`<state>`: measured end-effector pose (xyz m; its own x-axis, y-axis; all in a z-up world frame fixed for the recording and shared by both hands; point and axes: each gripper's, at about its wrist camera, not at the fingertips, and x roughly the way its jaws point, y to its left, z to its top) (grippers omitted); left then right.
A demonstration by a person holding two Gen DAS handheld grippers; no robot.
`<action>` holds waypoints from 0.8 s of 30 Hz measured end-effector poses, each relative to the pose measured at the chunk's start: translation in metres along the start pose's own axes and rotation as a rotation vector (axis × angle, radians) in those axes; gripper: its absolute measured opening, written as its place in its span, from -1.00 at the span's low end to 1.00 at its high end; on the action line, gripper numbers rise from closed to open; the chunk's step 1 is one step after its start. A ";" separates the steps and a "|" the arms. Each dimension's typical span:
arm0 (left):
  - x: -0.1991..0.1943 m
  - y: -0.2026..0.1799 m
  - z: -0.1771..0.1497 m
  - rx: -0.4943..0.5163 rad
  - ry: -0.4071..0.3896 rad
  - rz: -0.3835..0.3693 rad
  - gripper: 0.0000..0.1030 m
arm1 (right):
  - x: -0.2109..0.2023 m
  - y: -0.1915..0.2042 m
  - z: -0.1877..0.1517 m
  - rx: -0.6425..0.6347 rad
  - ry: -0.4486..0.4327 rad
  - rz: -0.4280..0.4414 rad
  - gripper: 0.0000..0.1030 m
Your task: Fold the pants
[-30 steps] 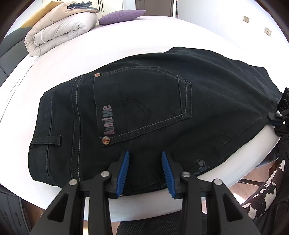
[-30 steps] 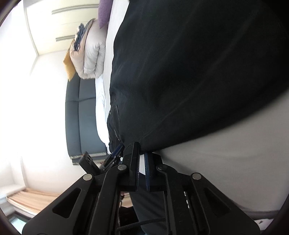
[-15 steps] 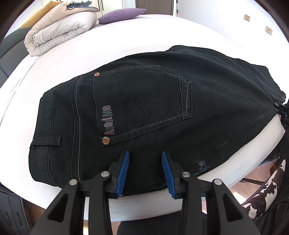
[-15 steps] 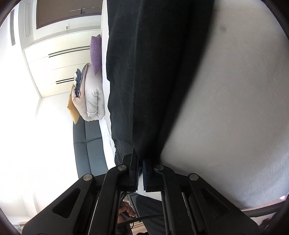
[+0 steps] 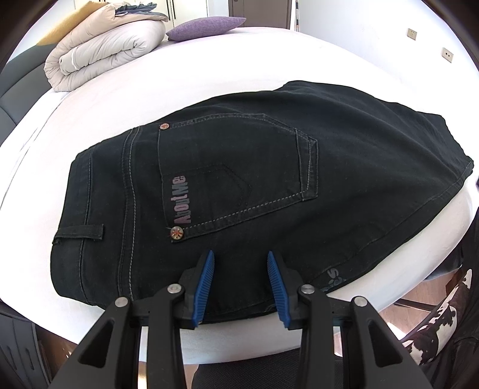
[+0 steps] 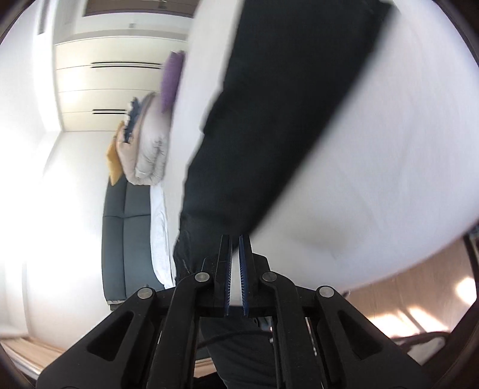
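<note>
Black jeans (image 5: 269, 179) lie folded on the white bed (image 5: 209, 68), back pocket with "AboutMe" print facing up, waistband to the left. My left gripper (image 5: 239, 269) is open and empty, hovering over the near edge of the jeans. In the blurred, rotated right wrist view the jeans (image 6: 269, 119) run up the bed (image 6: 374, 179). My right gripper (image 6: 236, 248) has its blue pads nearly together with a thin gap and nothing between them, just off the near end of the jeans.
A rolled beige duvet (image 5: 104, 51) and a purple pillow (image 5: 206, 25) lie at the far side of the bed. A dark sofa (image 6: 125, 239) stands beyond it. The wooden floor (image 6: 419, 299) and a black-and-white patterned thing (image 5: 434, 329) are below the bed edge at right.
My right gripper has let go of the jeans' end and pulled back from it, swinging fast; the view is blurred. The jeans' right end now lies flat. The left gripper has stayed put.
</note>
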<state>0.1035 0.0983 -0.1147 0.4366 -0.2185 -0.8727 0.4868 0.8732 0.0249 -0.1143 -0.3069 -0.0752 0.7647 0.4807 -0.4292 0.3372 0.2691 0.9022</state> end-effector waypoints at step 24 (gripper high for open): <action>-0.025 -0.037 0.057 -0.042 -0.130 -0.101 -0.11 | -0.011 0.012 0.095 -0.056 -0.145 0.044 -0.91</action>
<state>0.1177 0.0471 -0.0661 0.4828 -0.3583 -0.7991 0.5023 0.8608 -0.0825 -0.0665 -0.3878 -0.0558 0.8505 0.3688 -0.3751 0.2736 0.2988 0.9143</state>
